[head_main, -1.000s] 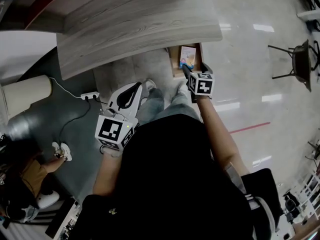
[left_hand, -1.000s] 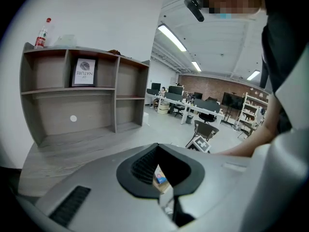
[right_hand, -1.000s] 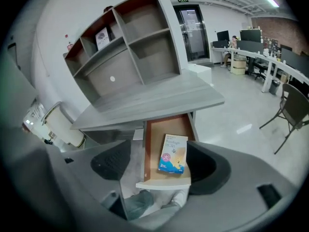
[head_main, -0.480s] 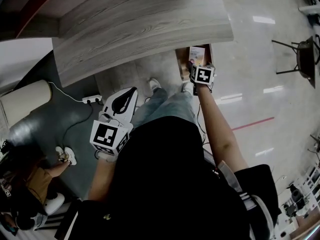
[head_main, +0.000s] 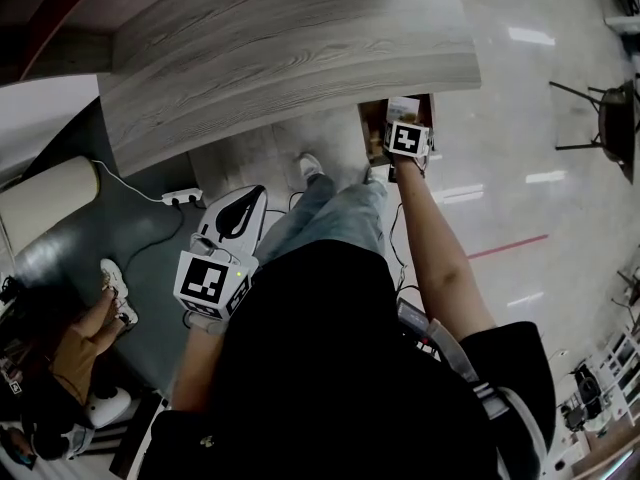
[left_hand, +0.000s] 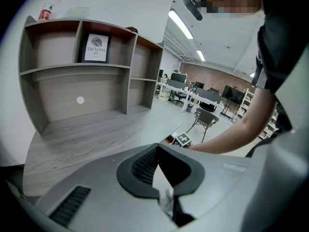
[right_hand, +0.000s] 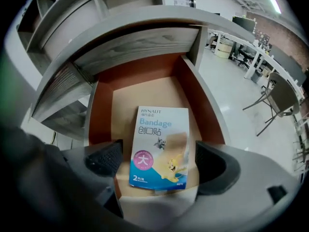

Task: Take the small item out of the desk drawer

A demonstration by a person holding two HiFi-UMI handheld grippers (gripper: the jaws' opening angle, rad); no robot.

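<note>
The desk drawer (right_hand: 195, 98) stands pulled out under the grey wooden desk (head_main: 280, 58), its inside brown. A small white and blue bandage box (right_hand: 160, 146) lies flat on the drawer's floor. My right gripper (right_hand: 158, 162) hangs over the drawer with its jaws opening. The box lies between the two black pads (right_hand: 104, 158), and neither pad touches it. In the head view the right gripper (head_main: 398, 120) reaches into the drawer (head_main: 372, 133) at the desk's right end. My left gripper (head_main: 232, 218) hangs by the person's left side, away from the drawer, its jaws together and empty.
A shelf unit (left_hand: 87, 71) stands on the desk's far side. A white power strip (head_main: 180, 198) with a cable lies on the dark floor at the left. Another person (head_main: 70, 353) sits at the lower left. A dark chair (head_main: 610, 118) stands at the far right.
My right gripper has moved forward from the drawer's near edge to over the box. The left gripper has drifted slightly down and left.
</note>
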